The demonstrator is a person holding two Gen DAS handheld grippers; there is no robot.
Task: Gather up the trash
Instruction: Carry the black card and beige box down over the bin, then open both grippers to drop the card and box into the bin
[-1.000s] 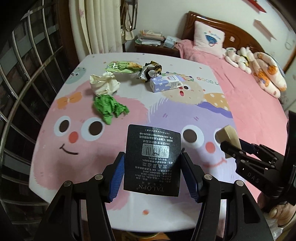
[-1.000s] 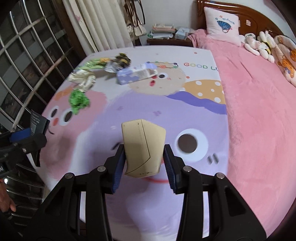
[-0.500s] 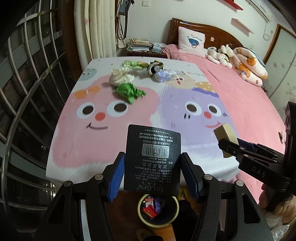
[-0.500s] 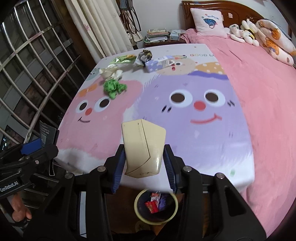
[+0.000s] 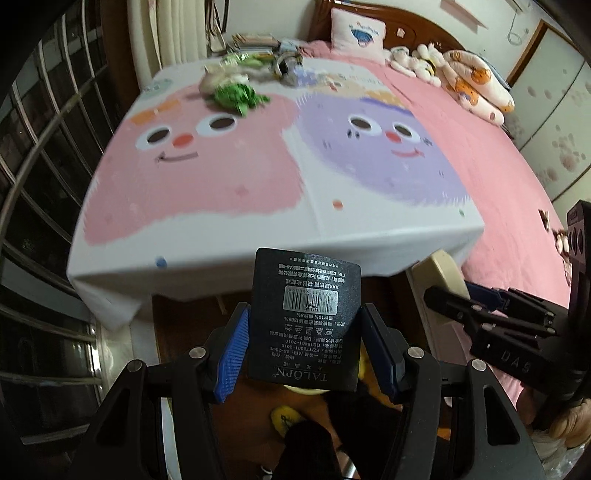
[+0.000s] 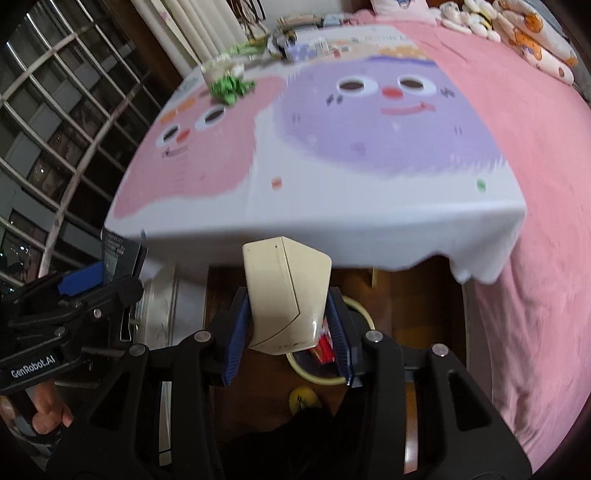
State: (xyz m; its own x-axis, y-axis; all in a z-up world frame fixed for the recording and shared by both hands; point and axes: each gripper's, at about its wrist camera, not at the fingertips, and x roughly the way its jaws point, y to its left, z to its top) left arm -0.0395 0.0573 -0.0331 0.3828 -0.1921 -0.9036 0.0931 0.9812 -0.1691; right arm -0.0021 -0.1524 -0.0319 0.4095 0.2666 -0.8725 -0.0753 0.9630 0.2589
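Both hands have swung back past the bed's (image 5: 258,236) foot edge, left gripper (image 5: 306,343) clamping the black packet (image 5: 304,321), right gripper (image 6: 288,325) pinching the cream box (image 6: 286,291), above the bin (image 6: 354,369) on open floor.

I see a cartoon-face blanket (image 5: 207,177) spread over the pink bed (image 5: 491,177), its white edge hanging over the foot. A pillow (image 5: 356,31) leans on the wooden headboard (image 5: 417,22), plush toys (image 5: 476,88) beside it. Window bars (image 6: 62,122) stand at left.
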